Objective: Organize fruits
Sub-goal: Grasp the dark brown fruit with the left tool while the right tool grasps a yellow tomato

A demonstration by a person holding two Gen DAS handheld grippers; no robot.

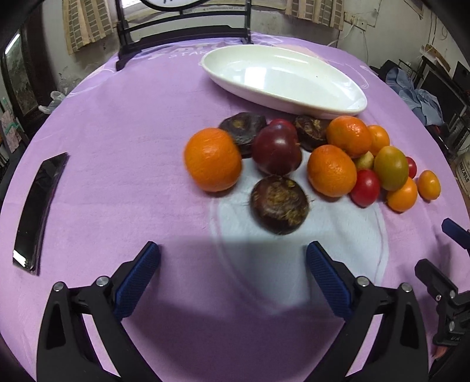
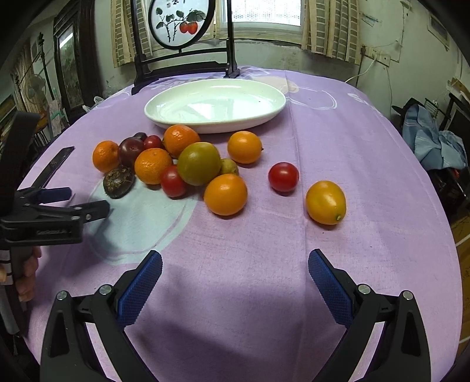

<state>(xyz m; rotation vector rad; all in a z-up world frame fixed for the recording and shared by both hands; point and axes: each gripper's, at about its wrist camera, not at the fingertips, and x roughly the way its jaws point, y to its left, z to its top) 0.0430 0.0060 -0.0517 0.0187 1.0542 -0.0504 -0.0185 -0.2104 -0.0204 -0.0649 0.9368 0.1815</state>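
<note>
A pile of fruit lies on the purple cloth in front of an empty white oval plate [image 1: 293, 97] [image 2: 214, 122]. It holds oranges [image 1: 213, 160] [image 2: 152, 166], a dark plum [image 1: 276, 148] [image 2: 130, 151], dark brown rough fruits [image 1: 279, 208] [image 2: 119, 182], red tomatoes [image 1: 365, 188] [image 2: 283, 177], a green-orange fruit [image 1: 390, 168] [image 2: 199, 163] and a kumquat [image 2: 325, 202]. My left gripper [image 1: 233, 264] is open and empty, just short of the nearest brown fruit. My right gripper [image 2: 235, 271] is open and empty, short of the fruits.
A black flat bar [image 1: 38, 211] [image 2: 54, 167] lies at the left of the table. A dark wooden stand with a round painted panel [image 2: 180, 23] stands behind the plate. Clothes and clutter [image 2: 434, 144] sit off the table's right side.
</note>
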